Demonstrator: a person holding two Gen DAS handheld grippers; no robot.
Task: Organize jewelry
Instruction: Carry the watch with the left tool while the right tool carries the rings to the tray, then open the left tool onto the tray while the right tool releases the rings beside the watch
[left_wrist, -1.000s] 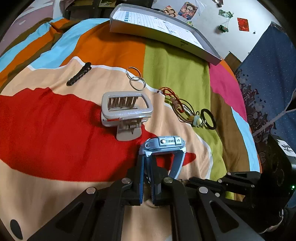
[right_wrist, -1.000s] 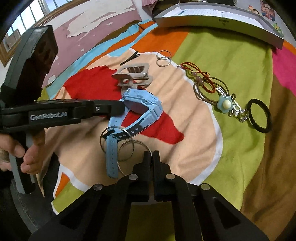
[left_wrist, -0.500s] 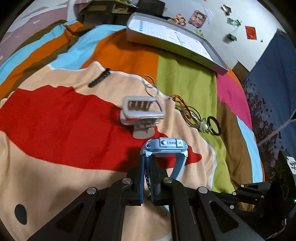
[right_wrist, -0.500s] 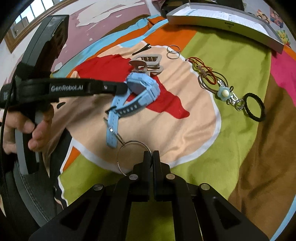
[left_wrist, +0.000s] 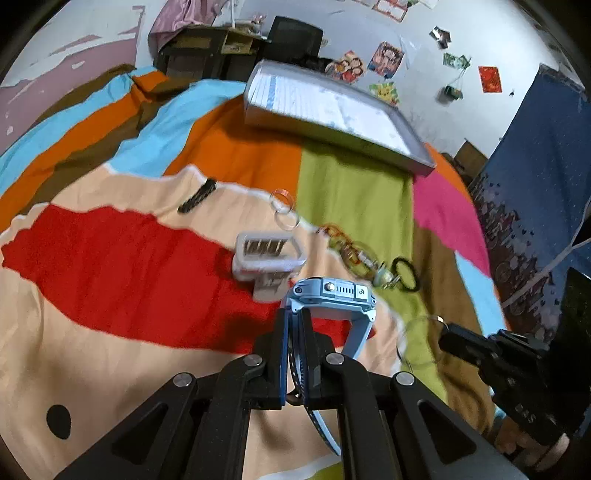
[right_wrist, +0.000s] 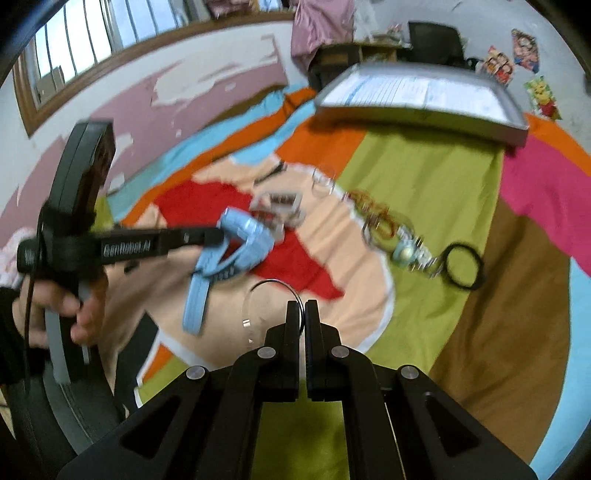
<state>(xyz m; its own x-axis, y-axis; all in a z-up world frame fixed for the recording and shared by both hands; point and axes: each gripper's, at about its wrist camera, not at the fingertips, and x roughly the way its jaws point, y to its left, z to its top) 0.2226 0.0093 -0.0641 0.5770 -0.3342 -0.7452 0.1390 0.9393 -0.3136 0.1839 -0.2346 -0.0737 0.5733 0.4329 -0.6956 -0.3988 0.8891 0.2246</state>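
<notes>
Lifting is in hand: left tongs (left_wrist: 294, 341) are clamped on the watch (left_wrist: 332, 295) strap, right tongs (right_wrist: 302, 314) on a ring (right_wrist: 273, 295); a drop-off spot must be chosen next.

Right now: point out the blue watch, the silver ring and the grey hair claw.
blue watch (left_wrist: 330, 295), left wrist view, on its case side.
silver ring (right_wrist: 275, 282), right wrist view, on its top arc.
grey hair claw (left_wrist: 269, 258), left wrist view, on its frame.

White lettering reading "GenRobot.AI" runs along the side of the black plastic left gripper (right_wrist: 216, 236). The print on the flat grey cardboard box (right_wrist: 421, 92) is too blurred to read.
</notes>
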